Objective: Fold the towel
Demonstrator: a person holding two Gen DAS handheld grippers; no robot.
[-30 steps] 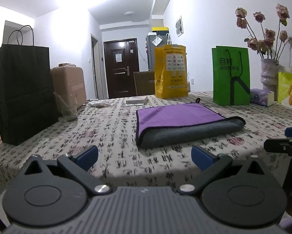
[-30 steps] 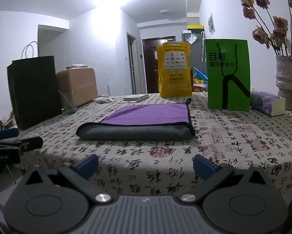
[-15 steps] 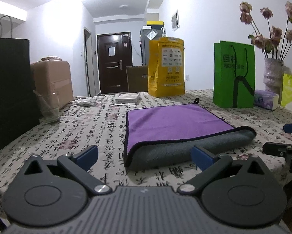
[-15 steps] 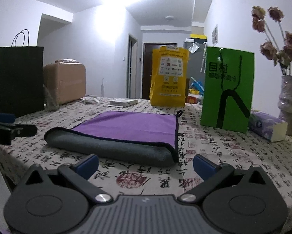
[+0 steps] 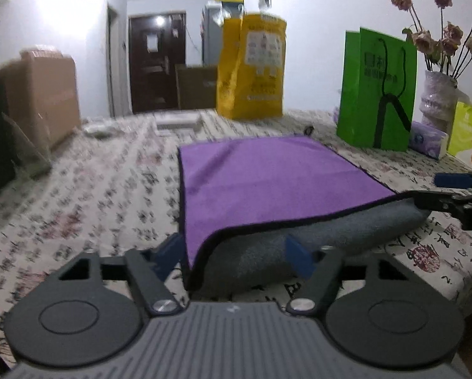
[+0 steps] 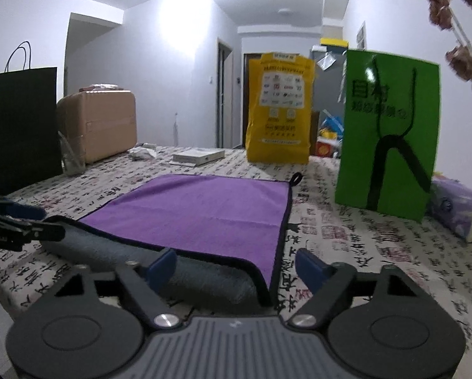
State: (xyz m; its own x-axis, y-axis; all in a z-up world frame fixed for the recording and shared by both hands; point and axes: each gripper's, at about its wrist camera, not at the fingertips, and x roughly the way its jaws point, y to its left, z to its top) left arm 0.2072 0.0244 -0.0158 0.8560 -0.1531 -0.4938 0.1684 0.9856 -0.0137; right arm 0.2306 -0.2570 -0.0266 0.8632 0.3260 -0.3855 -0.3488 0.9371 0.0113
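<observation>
Left tongs (image 5: 236,249) and right tongs (image 6: 236,265) gape empty, straddling the towel (image 5: 267,180) fold's near corners; left view blurred

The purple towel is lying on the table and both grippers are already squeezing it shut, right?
Not quite. The purple towel does lie on the table, but both the left gripper and right gripper are open at its near corners, as each wrist view shows.

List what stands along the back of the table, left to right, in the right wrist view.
Black paper bag → tan suitcase → white box → yellow bag → green bag.
</observation>
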